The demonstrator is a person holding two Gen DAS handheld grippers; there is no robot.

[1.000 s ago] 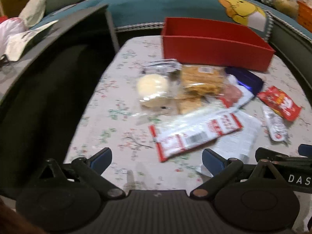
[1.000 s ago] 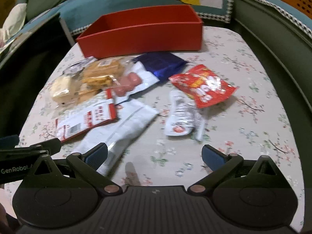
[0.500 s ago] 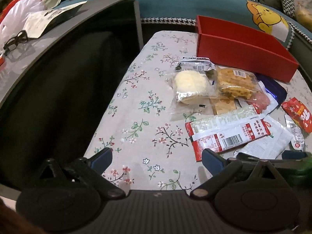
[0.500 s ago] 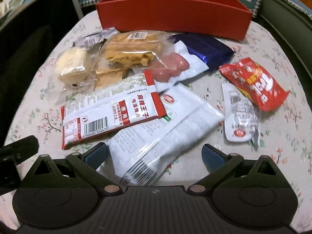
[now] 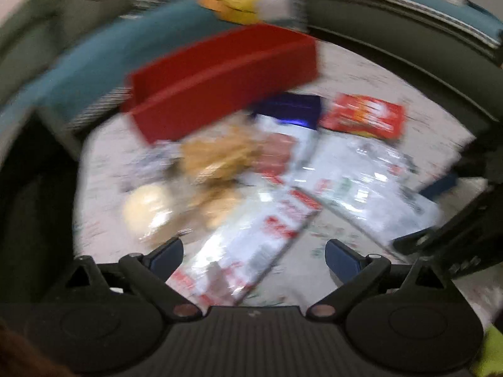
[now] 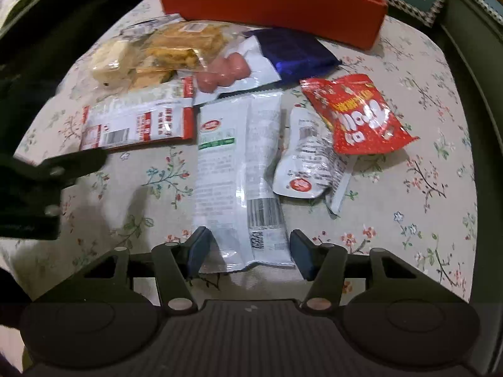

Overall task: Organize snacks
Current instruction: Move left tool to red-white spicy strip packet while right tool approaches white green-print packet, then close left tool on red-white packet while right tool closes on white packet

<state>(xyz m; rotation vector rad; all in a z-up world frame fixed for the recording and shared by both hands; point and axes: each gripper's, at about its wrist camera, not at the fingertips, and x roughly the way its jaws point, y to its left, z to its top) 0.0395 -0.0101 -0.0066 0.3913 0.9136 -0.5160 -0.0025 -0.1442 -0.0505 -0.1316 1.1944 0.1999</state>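
Right tongs: mine, low over the near table edge, fingers partly closed either side of the long white plastic snack packet; whether the pads touch it I cannot tell, and it lies flat, not lifted.
Left tongs: spread wide and holding nothing, above the red-and-white barcode sachet; that view is badly smeared.
Table: floral-print cloth under everything.
Near row: the white packet, with the small white crumpled pouch just beside it to the right.
Middle: the barcode sachet on the left, the shiny red foil bag on the right, its corner overlapping the pouch.
Further back: clear bags of pale cake and golden biscuits, a pack of pink sausages, and a dark blue wrapper, all overlapping.
Far edge: long red open box; from what shows of its inside, no snacks in it.
Progress: barely begun, I judge; every snack I can see is loose on the cloth.
Left to do: grip the white packet, carry it to the box, then the rest.
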